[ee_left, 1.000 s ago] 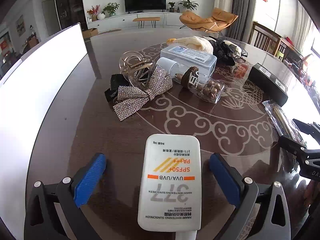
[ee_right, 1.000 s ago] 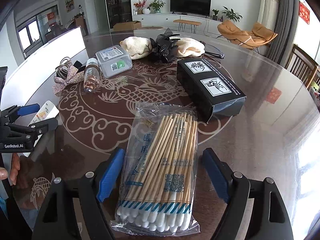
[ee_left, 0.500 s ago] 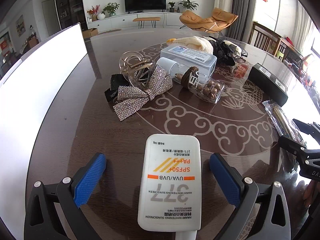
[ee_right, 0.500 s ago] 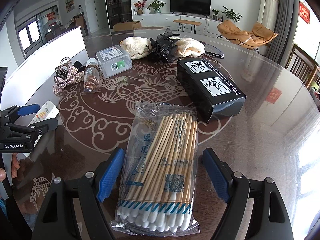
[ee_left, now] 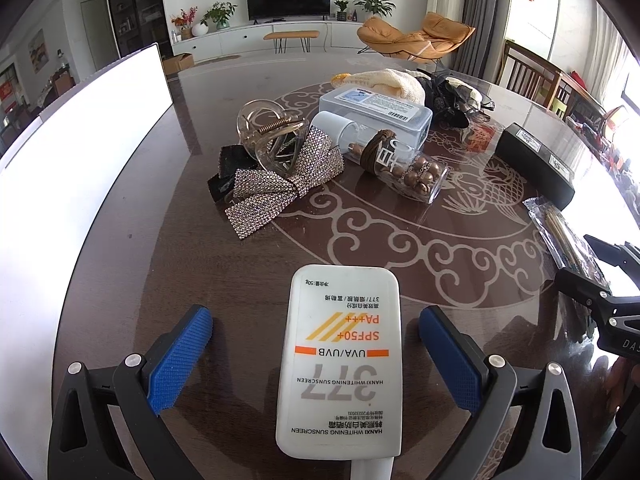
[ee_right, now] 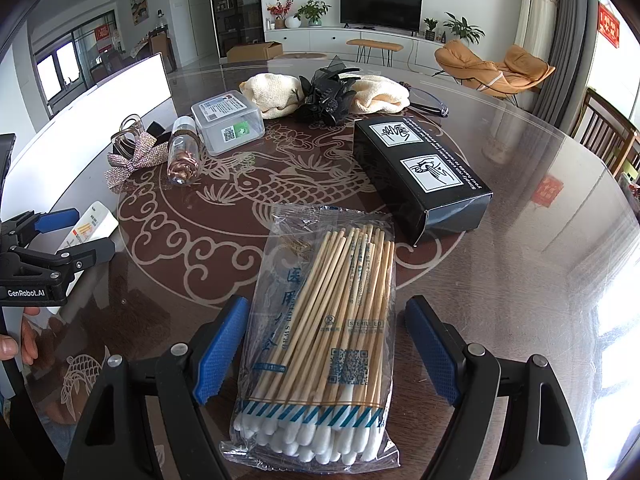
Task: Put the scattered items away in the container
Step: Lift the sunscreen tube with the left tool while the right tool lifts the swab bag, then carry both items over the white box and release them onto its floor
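- Round dark-brown glass-topped table (ee_right: 520,208) with a pale fish-and-cloud inlay.
- On it: white flat sunscreen tube (ee_left: 340,364), clear bag of wooden cotton swabs (ee_right: 320,336), black rectangular cardboard box (ee_right: 420,172).
- Also a rhinestone bow (ee_left: 280,184), 1 clear bead jar (ee_left: 404,164) (on its side), clear lidded plastic box (ee_right: 226,120).

The sunscreen tube (ee_left: 340,364) ran off the bottom edge of the left wrist view, so its cap end could not be seen. The black hair clip (ee_left: 226,168) lay mostly hidden beneath the rhinestone bow (ee_left: 280,184). In the right wrist view, the glasses (ee_right: 430,105) showed only partly behind the cream cloth (ee_right: 380,94), and the white container (ee_right: 100,104) was overexposed, its interior unreadable.
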A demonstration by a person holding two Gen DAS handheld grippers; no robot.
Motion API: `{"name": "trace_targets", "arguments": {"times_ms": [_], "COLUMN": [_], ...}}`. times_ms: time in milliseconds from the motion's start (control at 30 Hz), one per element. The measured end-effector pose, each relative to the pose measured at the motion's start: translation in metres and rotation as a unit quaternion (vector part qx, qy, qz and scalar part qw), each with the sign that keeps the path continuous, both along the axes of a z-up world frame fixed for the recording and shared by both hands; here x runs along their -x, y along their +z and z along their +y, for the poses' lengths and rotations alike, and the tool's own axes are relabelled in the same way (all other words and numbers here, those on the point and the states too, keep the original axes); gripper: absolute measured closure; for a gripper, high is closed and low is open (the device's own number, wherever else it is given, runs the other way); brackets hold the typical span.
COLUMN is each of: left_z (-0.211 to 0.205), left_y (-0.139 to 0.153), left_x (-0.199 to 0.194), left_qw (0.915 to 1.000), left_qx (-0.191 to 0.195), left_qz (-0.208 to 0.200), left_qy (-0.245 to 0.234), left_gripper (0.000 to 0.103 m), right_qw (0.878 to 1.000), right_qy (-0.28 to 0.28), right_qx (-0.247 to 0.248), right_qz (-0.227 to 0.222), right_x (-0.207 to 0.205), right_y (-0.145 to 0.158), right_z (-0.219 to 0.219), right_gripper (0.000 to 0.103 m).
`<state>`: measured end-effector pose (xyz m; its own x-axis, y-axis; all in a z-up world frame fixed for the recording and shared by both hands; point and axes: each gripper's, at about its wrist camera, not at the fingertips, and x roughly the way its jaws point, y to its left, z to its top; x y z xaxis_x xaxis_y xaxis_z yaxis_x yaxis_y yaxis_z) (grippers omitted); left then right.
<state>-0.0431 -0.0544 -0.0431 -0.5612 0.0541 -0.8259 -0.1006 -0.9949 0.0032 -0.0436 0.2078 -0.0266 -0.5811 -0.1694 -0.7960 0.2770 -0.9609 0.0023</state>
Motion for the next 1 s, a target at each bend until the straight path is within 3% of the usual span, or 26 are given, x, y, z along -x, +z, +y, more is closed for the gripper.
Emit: {"name": "trace_targets", "arguments": {"times_ms": [300,367,400,433,467,667,767,900,1000], "left_z": [0.001,0.001,0.001,0.001,0.001,-0.008,-0.012,-0.032,-0.07], "left_y": [0.0,0.001,0.003,0.007,0.01,0.019,0.031,0.064,0.101], "left_x": [-0.017,-0.017,-0.018,-0.021,-0.022,-0.038,-0.05,-0.06,-0.068], "left_qw": [0.9998,0.9995,0.9994,0.9993,0.9992,0.9988,0.9978,0.9953,0.9923], "left_qx": [0.004,0.006,0.005,0.005,0.005,-0.039,-0.057,-0.082,-0.094], "left_qz": [-0.012,-0.017,-0.01,0.0,0.001,0.006,0.021,0.048,0.081], "left_qy": [-0.016,-0.027,-0.033,-0.038,-0.04,-0.028,-0.027,-0.02,0.001], "left_gripper": [0.0,0.001,0.019,0.036,0.052,0.052,0.052,0.052,0.052], "right_qw": [1.0,1.0,1.0,1.0,1.0,0.996,0.996,0.997,0.995], "right_qy": [-0.005,-0.007,-0.008,-0.011,-0.015,-0.033,-0.021,0.007,0.051], "right_qx": [-0.001,-0.003,-0.002,0.002,0.015,0.083,0.084,0.083,0.083], "right_qz": [0.0,0.001,0.003,0.006,0.003,0.017,0.011,-0.002,-0.001], "right_x": [-0.003,-0.008,-0.012,-0.016,-0.019,-0.045,-0.051,-0.05,-0.042], "right_y": [0.0,0.001,0.003,0.005,0.007,0.029,0.033,0.036,0.05], "right_z": [0.002,0.004,0.006,0.009,0.013,0.027,0.018,-0.01,-0.051], "right_gripper": [0.021,0.027,0.035,0.062,0.066,0.067,0.067,0.067,0.067]}}
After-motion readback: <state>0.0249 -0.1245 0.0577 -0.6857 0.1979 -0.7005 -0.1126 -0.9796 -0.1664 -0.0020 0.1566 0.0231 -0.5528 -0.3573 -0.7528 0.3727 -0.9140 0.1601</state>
